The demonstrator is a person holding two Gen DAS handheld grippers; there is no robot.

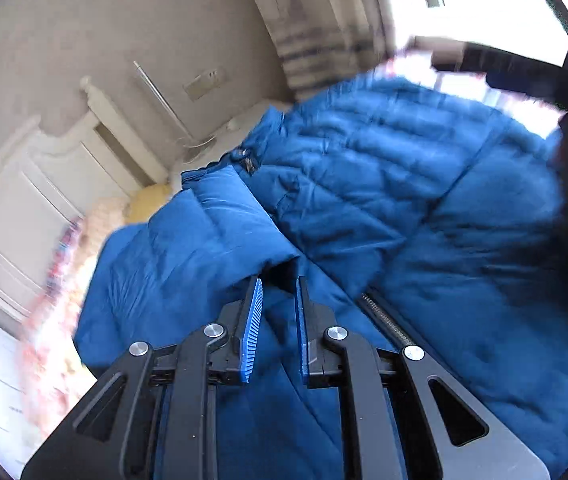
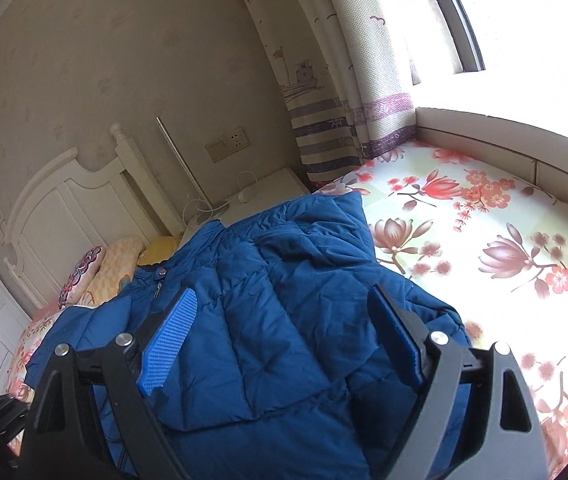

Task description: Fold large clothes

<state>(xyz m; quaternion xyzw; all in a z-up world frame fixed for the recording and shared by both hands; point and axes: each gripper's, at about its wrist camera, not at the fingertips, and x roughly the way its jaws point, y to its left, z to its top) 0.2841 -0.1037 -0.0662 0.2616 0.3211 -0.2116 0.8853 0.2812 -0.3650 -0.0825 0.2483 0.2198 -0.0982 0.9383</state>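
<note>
- The blue quilted jacket (image 2: 284, 300) lay spread on the bed, over a floral sheet (image 2: 483, 240), partly folded, with one panel turned over the body.
- The right claw (image 2: 284, 332) stood with its jaws wide apart above the jacket; the blue ribbed pads (image 2: 168, 344) flanked the folded panel, and no cloth was pinched between them.
- The left claw (image 1: 278, 324) had its jaws drawn close together. A fold of the jacket (image 1: 363, 200) ran up between the pads (image 1: 252, 332), which appeared to be clamped on it, though a narrow gap showed at the tips.
- The left wrist view was blurred, so fine detail there could not be judged.
- The jacket's zipper pull (image 2: 158, 286) sat just ahead and left of the right claw's left finger, near the collar.
- Pillows (image 2: 116, 268), patterned and yellow, lay beyond the jacket to the left of the right claw, against a white headboard (image 2: 68, 200).
- A wall socket (image 2: 236, 140) was seen well ahead of the right claw; a curtain (image 2: 323, 80) printed with boats hung ahead and to the right.
- No brand, label or legible writing was found on the jacket, the claws or the furnishings.
</note>
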